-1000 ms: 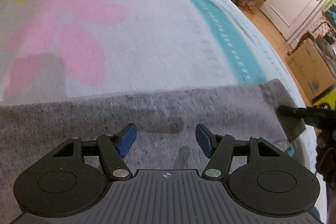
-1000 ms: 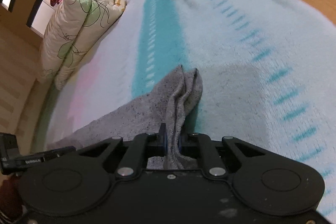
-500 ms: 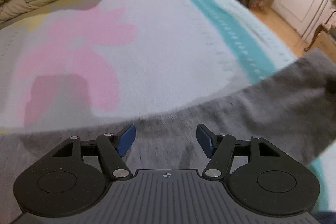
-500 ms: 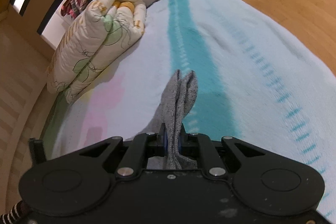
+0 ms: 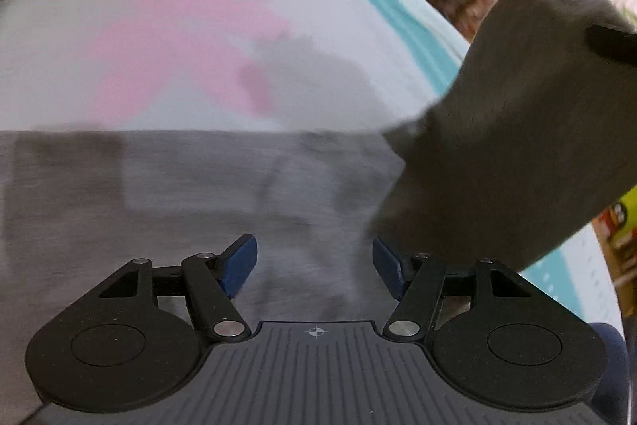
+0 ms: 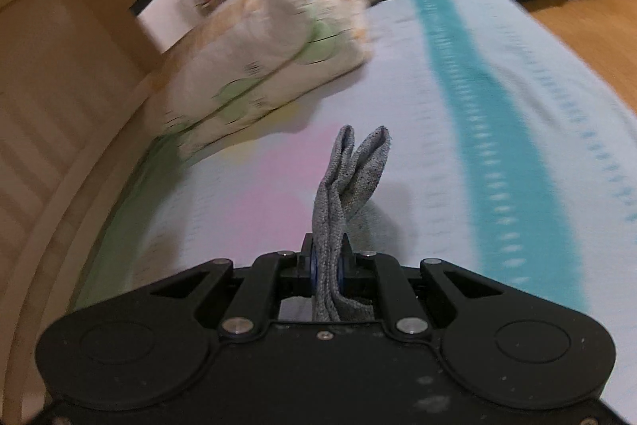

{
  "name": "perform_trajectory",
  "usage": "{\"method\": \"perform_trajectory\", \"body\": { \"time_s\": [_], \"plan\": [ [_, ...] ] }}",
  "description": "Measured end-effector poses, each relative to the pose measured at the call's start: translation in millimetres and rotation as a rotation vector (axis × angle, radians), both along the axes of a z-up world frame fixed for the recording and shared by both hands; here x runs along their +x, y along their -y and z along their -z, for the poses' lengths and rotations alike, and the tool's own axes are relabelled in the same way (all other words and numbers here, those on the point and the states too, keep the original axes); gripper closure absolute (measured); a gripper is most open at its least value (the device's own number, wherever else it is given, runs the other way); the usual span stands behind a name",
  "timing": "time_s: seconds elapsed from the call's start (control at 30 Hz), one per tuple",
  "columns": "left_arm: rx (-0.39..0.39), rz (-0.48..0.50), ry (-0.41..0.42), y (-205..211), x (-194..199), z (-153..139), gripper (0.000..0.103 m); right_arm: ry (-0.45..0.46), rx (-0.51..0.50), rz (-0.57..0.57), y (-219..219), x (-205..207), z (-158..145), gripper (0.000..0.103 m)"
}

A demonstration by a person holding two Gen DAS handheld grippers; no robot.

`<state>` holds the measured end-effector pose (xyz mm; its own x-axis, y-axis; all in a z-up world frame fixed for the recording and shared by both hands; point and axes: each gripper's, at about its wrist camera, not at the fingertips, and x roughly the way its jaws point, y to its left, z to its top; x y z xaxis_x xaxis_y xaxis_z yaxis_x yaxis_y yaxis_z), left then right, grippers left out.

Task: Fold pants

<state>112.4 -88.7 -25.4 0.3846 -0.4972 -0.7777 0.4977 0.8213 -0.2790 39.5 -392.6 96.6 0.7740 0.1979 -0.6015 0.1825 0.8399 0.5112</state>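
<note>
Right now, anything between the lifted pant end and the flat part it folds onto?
Nothing visible. The right tool grips the gray pants end, raised over the flat section. Only the open left tool hovers there, holding nothing.

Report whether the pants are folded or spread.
Mid-fold: the pants lie partly flat on the bed, one end lifted, clamped in the right gripper.

Flower-print bed [image 5: 199, 38] bearing grey pants [image 5: 179, 186] and folded quilt [image 6: 274, 66].
</note>
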Motion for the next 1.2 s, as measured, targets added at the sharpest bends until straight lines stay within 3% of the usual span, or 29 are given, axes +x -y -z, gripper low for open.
{"method": "perform_trajectory", "body": {
  "time_s": [0.2, 0.4, 0.5, 0.57, 0.8, 0.9, 1.0, 1.1, 1.17, 1.2],
  "plan": [
    [-0.044, -0.176, -0.017, -109, 3, -12, 0.033, -0.002, 0.027, -0.139, -108, 46, 20, 0.092],
    [-0.050, -0.321, -0.037, -179, -7, -12, 0.032, -0.072, -0.039, -0.209, -214, 72, 94, 0.092],
    [-0.057, -0.343, -0.048, -192, -12, -14, 0.032, -0.122, -0.074, -0.228, -248, 78, 128, 0.084],
    [-0.062, -0.339, -0.051, -191, -13, -16, 0.032, -0.122, -0.100, -0.240, -260, 77, 139, 0.072],
    [-0.111, -0.292, 0.008, -163, -8, -34, 0.027, -0.005, -0.077, -0.297, -231, 47, 103, 0.066],
    [-0.127, -0.262, 0.036, -146, -6, -41, 0.027, 0.005, -0.090, -0.249, -195, 34, 93, 0.065],
    [-0.096, -0.208, 0.015, -126, -3, -30, 0.026, -0.013, -0.124, -0.163, -154, 24, 95, 0.064],
    [-0.052, -0.143, -0.016, -107, -8, -15, 0.026, -0.074, -0.102, -0.075, -114, 29, 107, 0.072],
    [-0.021, -0.112, -0.047, -100, -12, -2, 0.026, -0.112, -0.092, -0.046, -99, 37, 118, 0.096],
    [-0.006, -0.105, -0.062, -99, -13, 5, 0.026, -0.139, -0.090, -0.032, -92, 43, 125, 0.096]
  ]
}}
